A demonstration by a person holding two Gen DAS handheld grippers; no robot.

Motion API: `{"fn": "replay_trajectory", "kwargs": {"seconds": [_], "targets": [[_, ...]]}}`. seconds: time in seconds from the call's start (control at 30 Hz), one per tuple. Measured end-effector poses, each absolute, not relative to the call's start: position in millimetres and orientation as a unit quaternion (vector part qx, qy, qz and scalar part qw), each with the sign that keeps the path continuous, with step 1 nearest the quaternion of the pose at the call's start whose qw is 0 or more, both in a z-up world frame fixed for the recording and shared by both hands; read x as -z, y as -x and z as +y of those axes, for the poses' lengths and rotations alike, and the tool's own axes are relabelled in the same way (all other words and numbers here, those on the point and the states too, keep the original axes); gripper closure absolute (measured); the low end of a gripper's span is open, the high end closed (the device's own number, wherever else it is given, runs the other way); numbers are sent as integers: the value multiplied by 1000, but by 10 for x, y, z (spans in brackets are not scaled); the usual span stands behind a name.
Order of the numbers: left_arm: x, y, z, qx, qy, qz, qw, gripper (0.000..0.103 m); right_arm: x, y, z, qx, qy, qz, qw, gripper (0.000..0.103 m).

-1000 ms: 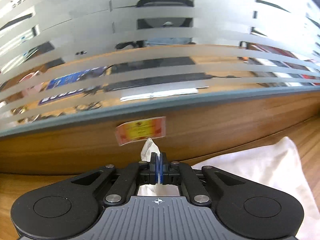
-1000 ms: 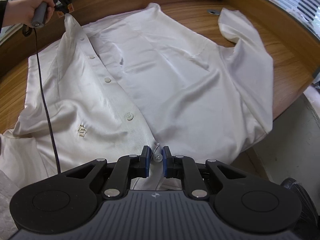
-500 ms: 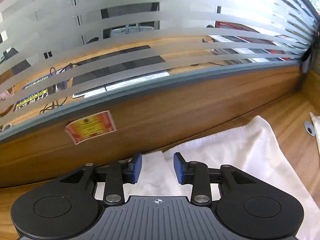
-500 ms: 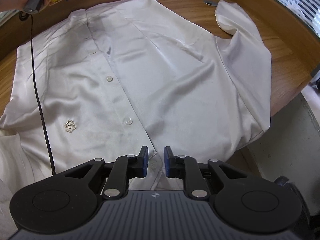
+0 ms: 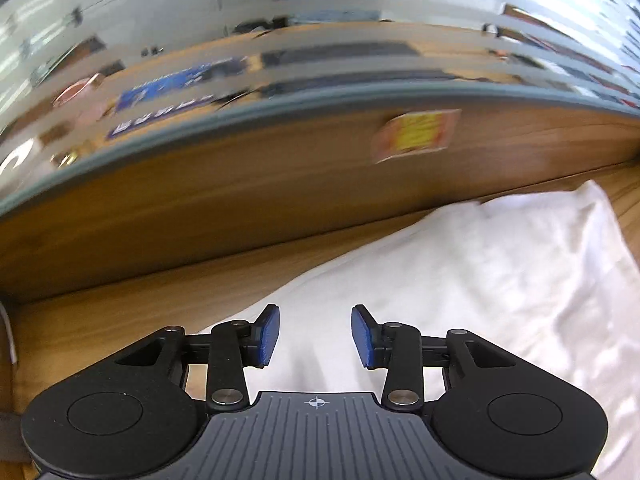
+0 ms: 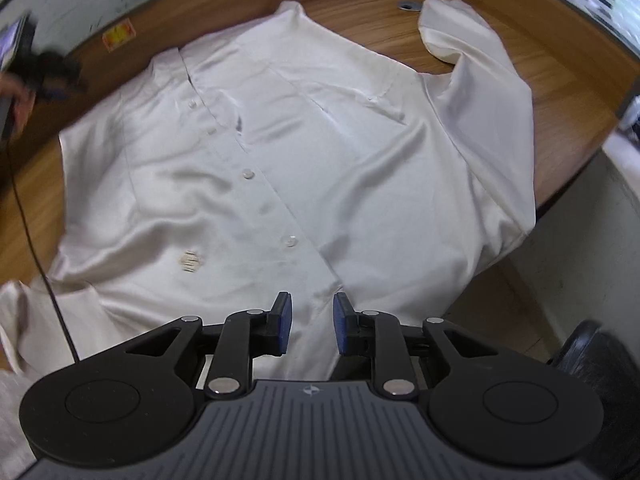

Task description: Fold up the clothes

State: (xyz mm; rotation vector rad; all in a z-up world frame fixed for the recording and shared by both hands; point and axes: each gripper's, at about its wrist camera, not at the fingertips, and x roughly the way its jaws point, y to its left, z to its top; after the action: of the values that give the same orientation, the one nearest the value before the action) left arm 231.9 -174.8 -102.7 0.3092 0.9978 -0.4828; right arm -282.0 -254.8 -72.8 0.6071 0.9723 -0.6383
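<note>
A white satin button shirt (image 6: pixel 320 152) lies spread flat, front up, on the wooden desk (image 6: pixel 560 92). My right gripper (image 6: pixel 312 324) hovers over its near edge by the button placket. Its jaws are opening, and the blue pads stand apart without pressing the cloth. My left gripper (image 5: pixel 316 336) is over the shirt's edge (image 5: pixel 480 272) near the wooden partition. Its jaws are opening too, with only flat fabric below them. In the right wrist view the left gripper (image 6: pixel 48 76) is a dark blur at the far left, held by a hand (image 6: pixel 16 100).
A wooden partition (image 5: pixel 280 184) with a red-yellow sticker (image 5: pixel 416 136) and frosted glass above bounds the desk's far side. A black cable (image 6: pixel 36 240) trails over the shirt's left sleeve. A metal grommet (image 6: pixel 408 5) sits far back. The desk edge and a dark chair (image 6: pixel 592 352) are at the right.
My left gripper let go of the pinched shirt corner, opened and swung left along the partition. My right gripper's jaws widened off the hem. The lifted cloth now lies flat.
</note>
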Motion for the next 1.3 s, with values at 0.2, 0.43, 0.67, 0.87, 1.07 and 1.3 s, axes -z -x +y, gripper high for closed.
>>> {"fn": "replay_trajectory", "kwargs": {"seconds": [0.2, 0.43, 0.67, 0.87, 1.07, 1.3], "targets": [[1293, -2471, -1306, 195, -126, 485, 843, 60, 710, 2883, -2157, 301, -297, 447, 788, 77], [1529, -2544, -1211, 186, -98, 499, 841, 60, 806, 2813, -1608, 235, -272, 481, 800, 75], [1643, -2514, -1377, 218, -127, 484, 837, 60, 958, 2530, -1071, 158, -205, 492, 832, 73], [1700, -2543, -1490, 223, -131, 473, 842, 60, 1085, 2299, -746, 113, -151, 494, 848, 64], [1704, -2558, -1497, 230, -128, 467, 844, 75, 1201, 2145, -673, 121, -115, 498, 851, 61], [1644, -2525, -1347, 255, -125, 459, 841, 99, 1326, 2103, -617, 112, -97, 516, 844, 96]]}}
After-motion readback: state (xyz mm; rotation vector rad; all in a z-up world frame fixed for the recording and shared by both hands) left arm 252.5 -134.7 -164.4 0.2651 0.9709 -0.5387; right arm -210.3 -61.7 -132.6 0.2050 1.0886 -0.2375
